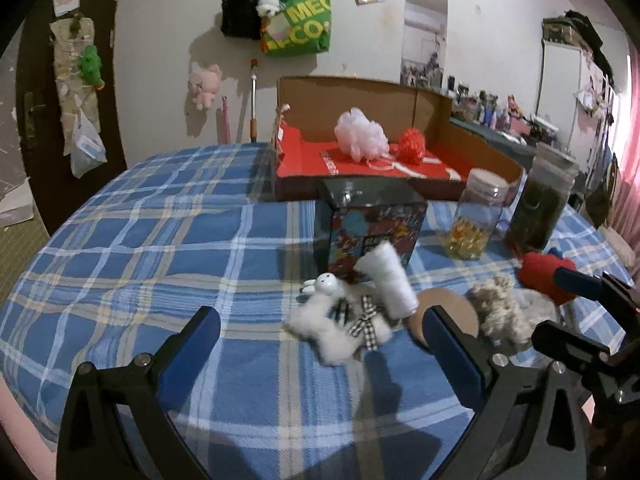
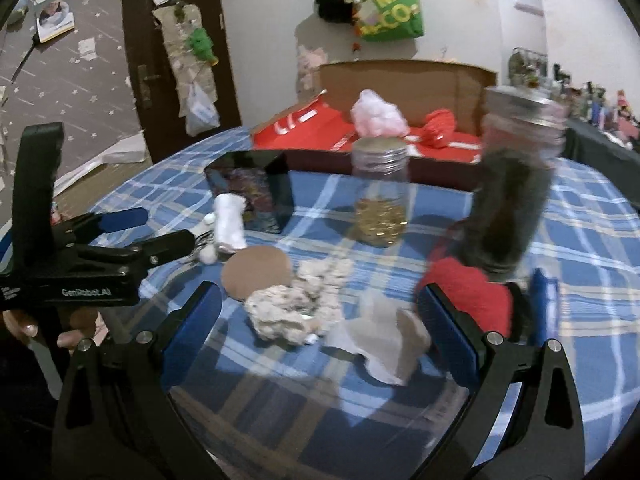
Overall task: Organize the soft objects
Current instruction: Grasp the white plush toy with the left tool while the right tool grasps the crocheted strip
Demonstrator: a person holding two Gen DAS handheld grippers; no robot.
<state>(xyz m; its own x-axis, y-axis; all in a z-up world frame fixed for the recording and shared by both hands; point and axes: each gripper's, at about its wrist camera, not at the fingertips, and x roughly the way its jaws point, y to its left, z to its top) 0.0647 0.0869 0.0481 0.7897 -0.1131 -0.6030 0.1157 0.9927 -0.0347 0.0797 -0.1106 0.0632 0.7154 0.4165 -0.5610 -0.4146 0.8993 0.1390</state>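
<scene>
— Where are the soft things?

— White plush toy (image 1: 340,316) lies on the plaid cloth (image 1: 160,240) between the left gripper (image 1: 320,328) fingers, spread apart. Beige toy (image 2: 296,300) sits between the right gripper (image 2: 320,312) fingers, also apart.

— And the box (image 1: 304,160)?

— At twelve o'clock, holding a pink puff (image 1: 362,136) and a red one (image 1: 412,145).

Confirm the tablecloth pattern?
Blue plaid tablecloth with white and tan lines; clearest in the left wrist view.
</scene>
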